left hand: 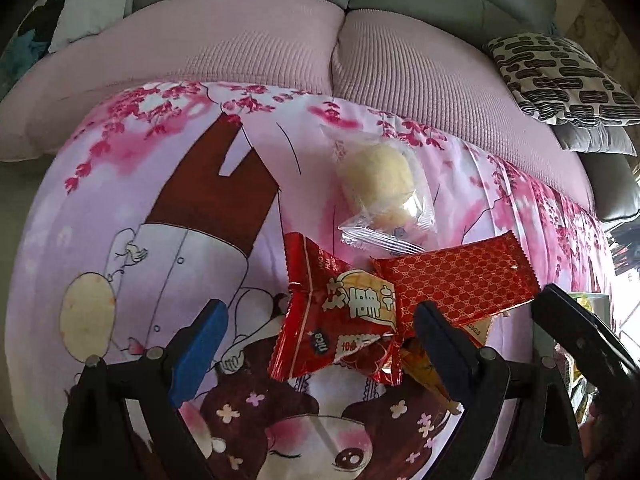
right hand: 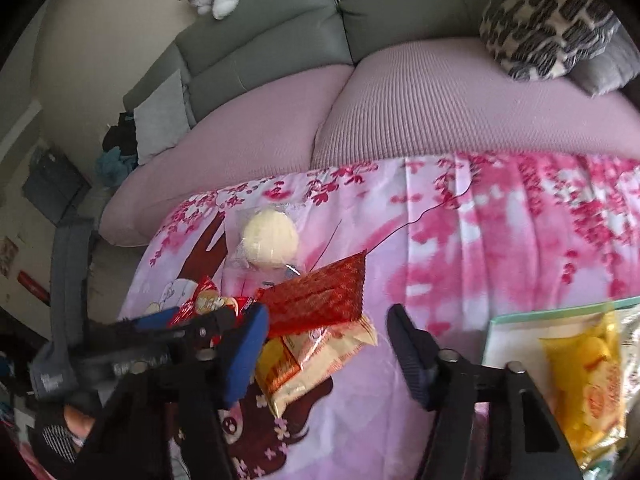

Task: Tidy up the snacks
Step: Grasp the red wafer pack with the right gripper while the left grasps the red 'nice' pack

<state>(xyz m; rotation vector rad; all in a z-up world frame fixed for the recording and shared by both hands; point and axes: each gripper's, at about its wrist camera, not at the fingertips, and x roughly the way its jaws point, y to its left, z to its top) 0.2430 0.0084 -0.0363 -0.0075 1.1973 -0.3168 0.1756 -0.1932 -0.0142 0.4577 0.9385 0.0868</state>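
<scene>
Snack packets sit heaped on a pink cartoon-print cloth (left hand: 120, 200) beside a sofa (left hand: 400, 80): the left gripper (left hand: 320, 340), jaws wide, straddles a red packet (left hand: 340, 320); the right gripper (right hand: 324, 344), half-open, holds nothing above a cream-and-orange packet (right hand: 320, 356).

A clear-wrapped pale round bun (left hand: 380, 184) lies flat on the floral cloth; just beside it a red patterned packet (left hand: 456, 280) overlaps a crinkled red wafer packet (left hand: 340, 320) and a cream-yellow packet (right hand: 316, 356)
</scene>
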